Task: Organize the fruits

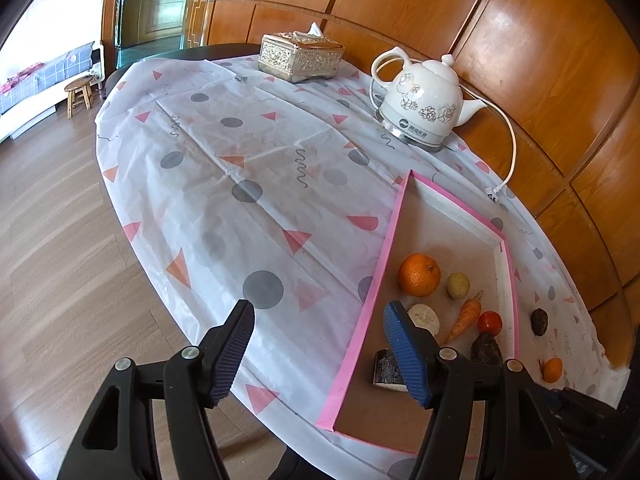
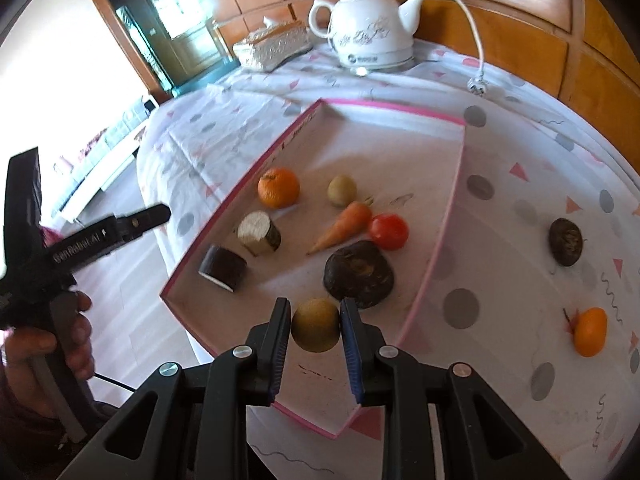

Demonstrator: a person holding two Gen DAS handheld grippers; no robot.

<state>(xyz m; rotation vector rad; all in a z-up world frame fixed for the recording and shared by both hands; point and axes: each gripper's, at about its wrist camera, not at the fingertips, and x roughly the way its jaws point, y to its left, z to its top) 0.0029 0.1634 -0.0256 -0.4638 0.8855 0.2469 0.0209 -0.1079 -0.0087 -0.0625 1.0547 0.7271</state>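
The right tongs (image 2: 315, 326) were pinching a round yellow-green fruit (image 2: 315, 325) betw. both pads, held above the near part of the pink-edged tray (image 2: 448, 216). The left tongs (image 1: 318, 344) stood spread w/ nothing betw. them, over the tray's left rim; a hand (image 2: 44, 344) gripped that tool at the left side.

Inside the tray, from near to far: a dark cut piece (image 2: 223, 267), a big dark lumpy thing (image 2: 359, 273), a pale cut stump (image 2: 259, 233), a carrot (image 2: 342, 226) just beside a red tomato (image 2: 388, 231), then an orange (image 2: 279, 187) and a small yellowish fruit (image 2: 342, 190), apart from each other.

Outside the tray, on the table (image 2: 520, 208) w/ its patterned cloth, a small orange fruit (image 2: 590, 331) lay to the right, and a dark round thing (image 2: 565, 241) farther back.

At the far side stood a white kettle (image 2: 370, 26), its cord w/ plug (image 2: 477, 86) lying on the cloth, and a tissue box (image 2: 272, 44) to the left of it.
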